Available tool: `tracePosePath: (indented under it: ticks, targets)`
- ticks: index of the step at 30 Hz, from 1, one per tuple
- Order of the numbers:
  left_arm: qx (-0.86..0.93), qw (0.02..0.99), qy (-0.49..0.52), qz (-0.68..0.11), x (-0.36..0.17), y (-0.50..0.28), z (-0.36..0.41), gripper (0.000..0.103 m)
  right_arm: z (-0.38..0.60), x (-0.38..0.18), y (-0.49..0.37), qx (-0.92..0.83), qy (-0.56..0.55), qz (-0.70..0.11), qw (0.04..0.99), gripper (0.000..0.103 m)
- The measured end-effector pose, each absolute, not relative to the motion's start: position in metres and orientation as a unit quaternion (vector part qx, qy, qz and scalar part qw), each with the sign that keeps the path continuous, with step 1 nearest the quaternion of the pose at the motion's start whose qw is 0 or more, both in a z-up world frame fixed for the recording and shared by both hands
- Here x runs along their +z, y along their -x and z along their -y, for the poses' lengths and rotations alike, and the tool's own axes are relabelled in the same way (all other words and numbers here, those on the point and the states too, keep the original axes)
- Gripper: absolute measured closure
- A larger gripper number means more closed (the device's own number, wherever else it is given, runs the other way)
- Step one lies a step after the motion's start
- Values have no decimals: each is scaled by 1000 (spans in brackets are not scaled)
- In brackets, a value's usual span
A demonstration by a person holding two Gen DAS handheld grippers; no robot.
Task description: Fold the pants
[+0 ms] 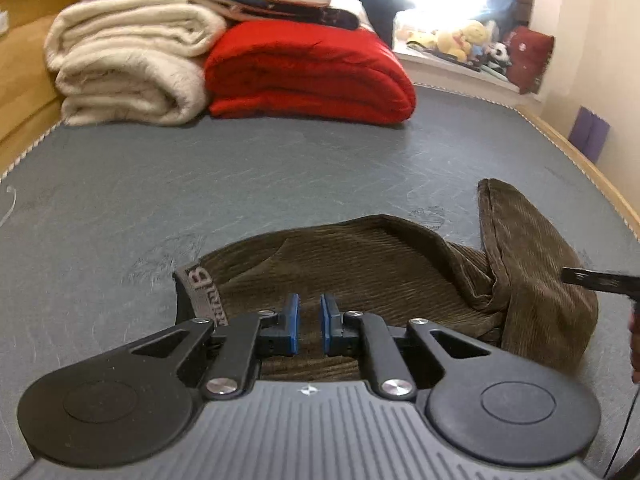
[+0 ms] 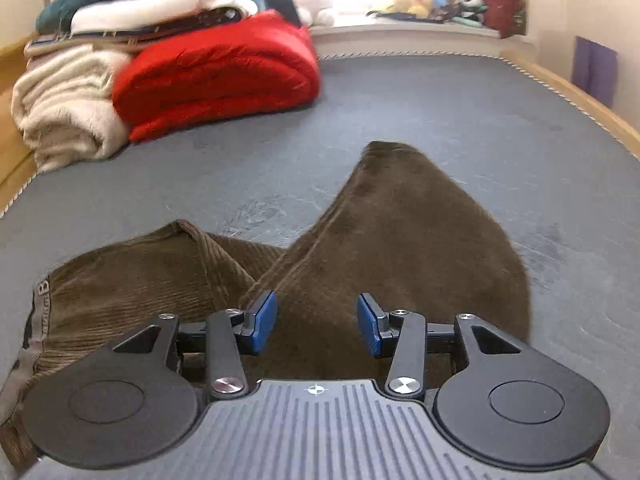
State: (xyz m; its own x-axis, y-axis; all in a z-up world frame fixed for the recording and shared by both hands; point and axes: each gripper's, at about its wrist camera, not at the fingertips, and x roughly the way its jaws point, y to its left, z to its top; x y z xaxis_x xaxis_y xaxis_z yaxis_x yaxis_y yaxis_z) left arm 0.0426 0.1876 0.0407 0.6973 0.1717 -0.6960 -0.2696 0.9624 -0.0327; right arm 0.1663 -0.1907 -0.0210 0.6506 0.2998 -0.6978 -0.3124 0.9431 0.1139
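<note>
Left wrist view showed your left gripper (image 1: 309,322) nearly clenched, empty, above the pants (image 1: 360,256); your right gripper (image 2: 317,326) gaped, released.

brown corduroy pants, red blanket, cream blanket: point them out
brown corduroy pants (image 2: 400,232): right wrist view, on the raised leg.
red blanket (image 1: 308,72): left wrist view, on its folded front.
cream blanket (image 1: 128,68): left wrist view, on its rolled front.
</note>
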Motion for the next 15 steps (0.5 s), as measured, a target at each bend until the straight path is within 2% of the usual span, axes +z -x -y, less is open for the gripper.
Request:
tracePosePath:
  ticks: [8,11,12,13,15]
  targets:
    - [85,918,82,-377,34,-58,-188,89,145,-60,-212,184,61,-435,879,55]
    - [88,917,64,-383,33,-60,-187,80,136,-68,-217,172,84,-443,876,49]
    - [90,916,62,-385,32,-60,-187,75,136,-67,-216,174,82,-442,876,50]
    - [93,916,62,-386,32,-60,-188,72,138,-66,-214,177,78,-439,877,54]
    - [94,914,68,-388,32,-60,-190,70,143,-61,-209,190,68,-440,875,88]
